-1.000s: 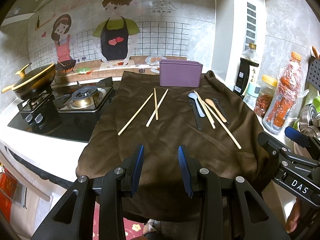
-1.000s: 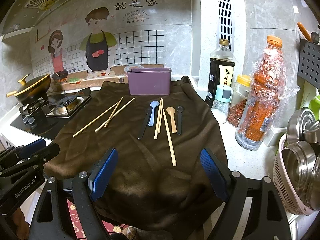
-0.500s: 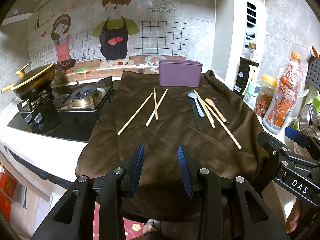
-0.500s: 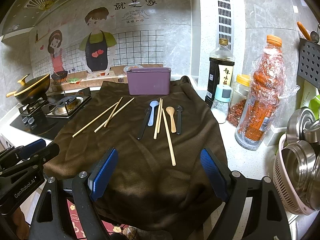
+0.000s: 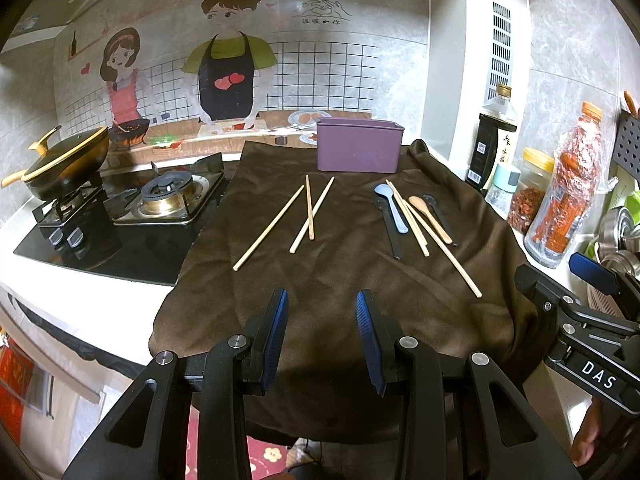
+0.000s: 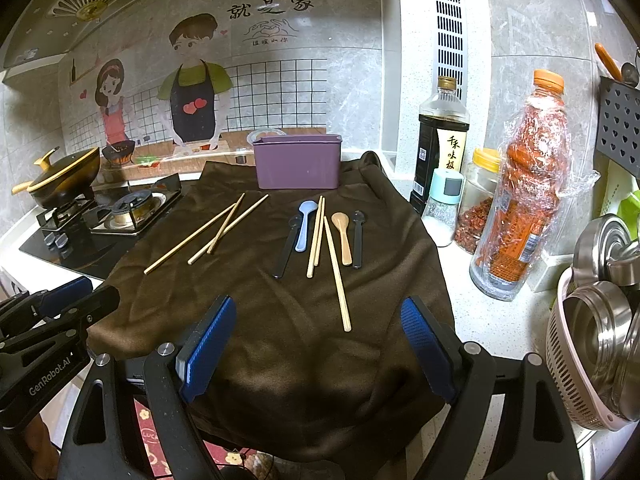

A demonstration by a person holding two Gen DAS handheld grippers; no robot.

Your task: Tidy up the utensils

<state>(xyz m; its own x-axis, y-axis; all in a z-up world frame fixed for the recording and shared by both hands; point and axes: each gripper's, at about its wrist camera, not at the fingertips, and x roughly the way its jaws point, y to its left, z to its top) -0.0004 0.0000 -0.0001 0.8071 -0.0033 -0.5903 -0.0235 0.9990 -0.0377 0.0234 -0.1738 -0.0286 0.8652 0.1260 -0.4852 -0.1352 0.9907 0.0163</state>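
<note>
1. Wooden chopsticks [image 6: 336, 272] lie lengthwise on the brown cloth [image 6: 280, 320], tips toward the purple utensil box [image 6: 298, 162].
2. Spoons [image 6: 302, 226] lie parallel, bowls toward the box.
3. Left hand-held gripper [image 5: 322, 332] and right hand-held gripper [image 6: 316, 354] hover spread, empty.

Grey marble-look wall tiles [image 6: 532, 20] carry a cartoon mural of two cooks [image 5: 224, 64]; a white stone surface [image 6: 496, 320] holds a black gas hob [image 5: 160, 204].
</note>
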